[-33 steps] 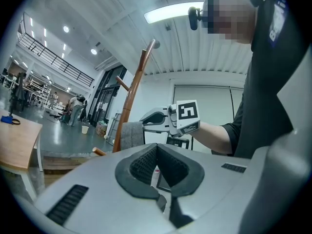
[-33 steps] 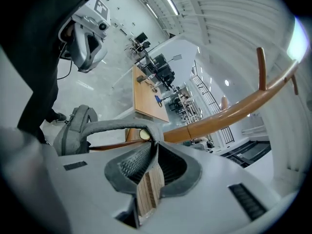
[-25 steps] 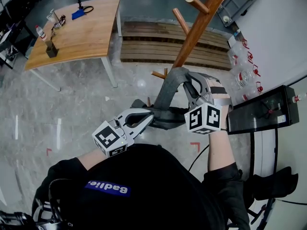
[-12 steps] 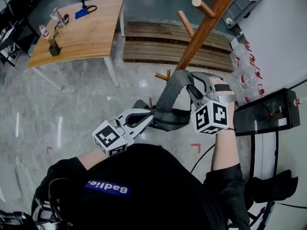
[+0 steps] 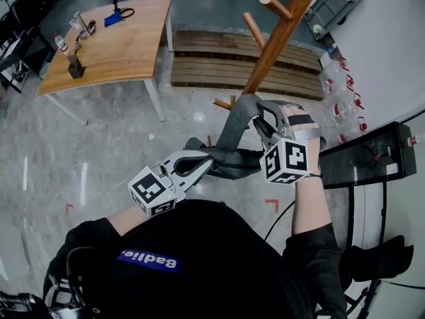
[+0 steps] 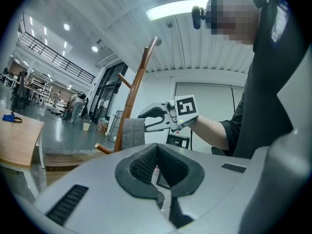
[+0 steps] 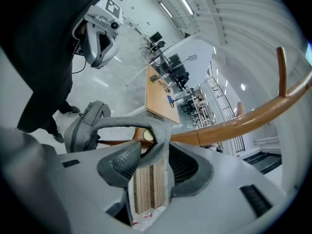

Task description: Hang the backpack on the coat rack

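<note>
shirt [image 5: 212, 244]: black, short sleeves, blue patch [image 5: 149, 260] | left gripper [image 5: 210, 160], right gripper [image 5: 260, 120]: grey, black-white marker cubes [image 5: 153, 193]

Light: bright, even, from a ceiling strip lamp [image 6: 178, 8].
Glare: pale streaks on the glossy floor [image 5: 81, 178].
Distortion: fisheye bending and dark corners in both gripper views.
Focus: sharp.

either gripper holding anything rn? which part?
Nothing gripped. The right gripper has just been opening its jaws around the grey backpack strap, not clamping it; the left gripper is shut, empty.

Head view: overhead, steeply down. Tool views: close, along own jaws. Shared by all: coat rack [image 5: 269, 52].
</note>
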The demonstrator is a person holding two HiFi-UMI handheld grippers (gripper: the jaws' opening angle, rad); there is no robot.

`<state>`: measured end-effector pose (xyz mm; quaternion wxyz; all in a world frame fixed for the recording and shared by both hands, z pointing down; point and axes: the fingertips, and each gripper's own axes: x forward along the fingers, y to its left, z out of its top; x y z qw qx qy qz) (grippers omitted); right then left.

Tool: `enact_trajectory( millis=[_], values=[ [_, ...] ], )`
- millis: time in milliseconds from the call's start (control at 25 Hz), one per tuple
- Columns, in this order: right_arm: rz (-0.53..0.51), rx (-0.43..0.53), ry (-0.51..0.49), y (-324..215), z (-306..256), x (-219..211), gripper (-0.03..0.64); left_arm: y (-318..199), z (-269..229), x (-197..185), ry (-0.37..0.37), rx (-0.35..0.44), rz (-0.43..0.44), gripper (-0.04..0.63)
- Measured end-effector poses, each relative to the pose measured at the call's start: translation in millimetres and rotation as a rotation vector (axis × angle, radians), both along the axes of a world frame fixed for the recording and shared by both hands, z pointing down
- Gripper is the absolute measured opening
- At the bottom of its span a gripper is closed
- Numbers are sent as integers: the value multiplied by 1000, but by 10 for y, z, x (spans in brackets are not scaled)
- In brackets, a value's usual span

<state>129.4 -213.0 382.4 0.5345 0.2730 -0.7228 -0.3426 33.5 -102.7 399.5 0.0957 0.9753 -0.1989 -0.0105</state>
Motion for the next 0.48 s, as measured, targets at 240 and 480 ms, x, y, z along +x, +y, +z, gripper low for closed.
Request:
enact_trajectory(
  millis=[240, 480],
  values=[
    [40, -8, -97, -9, 114, 10, 164, 17, 20, 27, -5, -6, 5, 9],
    [94, 13, -232, 16, 108, 38, 164, 44, 42, 90, -10, -21, 11, 9]
  ],
)
